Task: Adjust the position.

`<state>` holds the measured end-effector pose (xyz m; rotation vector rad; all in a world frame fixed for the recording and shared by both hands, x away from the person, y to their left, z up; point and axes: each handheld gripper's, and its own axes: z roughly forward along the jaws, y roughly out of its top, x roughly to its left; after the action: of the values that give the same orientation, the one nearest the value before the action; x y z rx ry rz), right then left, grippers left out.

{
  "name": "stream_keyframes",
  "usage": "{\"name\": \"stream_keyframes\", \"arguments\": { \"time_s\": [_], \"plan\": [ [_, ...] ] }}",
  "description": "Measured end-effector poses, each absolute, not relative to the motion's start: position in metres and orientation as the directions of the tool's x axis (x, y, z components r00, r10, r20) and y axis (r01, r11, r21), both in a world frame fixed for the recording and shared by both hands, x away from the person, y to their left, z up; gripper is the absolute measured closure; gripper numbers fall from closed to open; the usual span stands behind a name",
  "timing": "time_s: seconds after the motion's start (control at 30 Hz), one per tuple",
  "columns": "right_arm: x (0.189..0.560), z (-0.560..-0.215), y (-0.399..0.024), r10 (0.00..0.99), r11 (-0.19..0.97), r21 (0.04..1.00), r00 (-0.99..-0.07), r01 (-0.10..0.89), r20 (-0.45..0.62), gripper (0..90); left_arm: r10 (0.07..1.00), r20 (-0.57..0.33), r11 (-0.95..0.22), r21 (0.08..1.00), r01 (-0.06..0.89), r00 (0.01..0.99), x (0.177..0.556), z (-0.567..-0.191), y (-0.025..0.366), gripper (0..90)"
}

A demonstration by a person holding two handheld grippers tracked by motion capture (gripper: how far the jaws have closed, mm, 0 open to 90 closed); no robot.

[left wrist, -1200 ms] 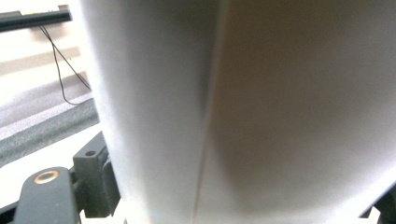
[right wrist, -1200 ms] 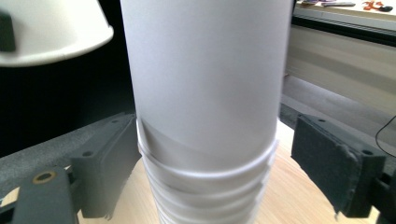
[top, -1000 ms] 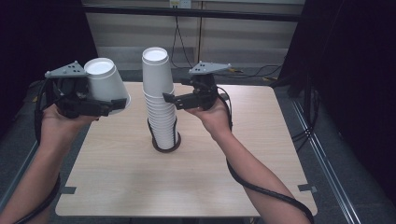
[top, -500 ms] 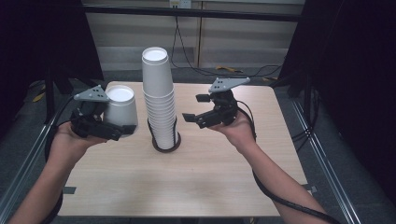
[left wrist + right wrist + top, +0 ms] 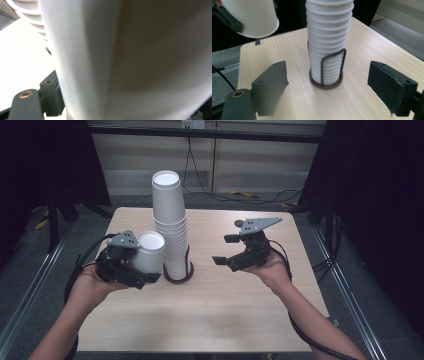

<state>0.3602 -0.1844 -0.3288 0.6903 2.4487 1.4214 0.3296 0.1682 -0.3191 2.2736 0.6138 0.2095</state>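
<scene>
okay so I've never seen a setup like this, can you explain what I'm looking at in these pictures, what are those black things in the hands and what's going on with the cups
There is no robot here. A person stands at a wooden table and holds a hand tool in each hand: a black gripper with two jaws.

One picture is taken from a camera above the table. The other two come from small cameras that ride on the grippers and look out along their jaws.

On the table stands a tall stack of white paper cups in a wire holder with a round base.

The left gripper is shut on a single white cup, held bottom up beside the stack; in the left gripper view its wall sits right in front of the lens.

The right gripper holds nothing. Its jaws have just been closing a little but stand apart, pointed toward the stack.
</scene>
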Motion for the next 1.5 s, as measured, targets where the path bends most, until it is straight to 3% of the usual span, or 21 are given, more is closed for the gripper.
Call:
{"name": "stream_keyframes", "arguments": {
  "time_s": [0.7, 1.5],
  "plan": [
    [0.342, -0.362, -0.225, 0.511, 0.456, 0.814, -0.855, 0.359, 0.091, 15.6, 0.378, -0.038, -0.722, 0.613, 0.321, 0.925, 0.318, -0.351, 0.101, 15.9],
    [0.330, -0.375, -0.224, 0.429, 0.569, 0.747, -0.899, 0.343, 0.085, 16.0, 0.320, -0.058, -0.805, 0.510, 0.303, 0.946, 0.335, -0.387, 0.046, 15.6]
  ]
}}
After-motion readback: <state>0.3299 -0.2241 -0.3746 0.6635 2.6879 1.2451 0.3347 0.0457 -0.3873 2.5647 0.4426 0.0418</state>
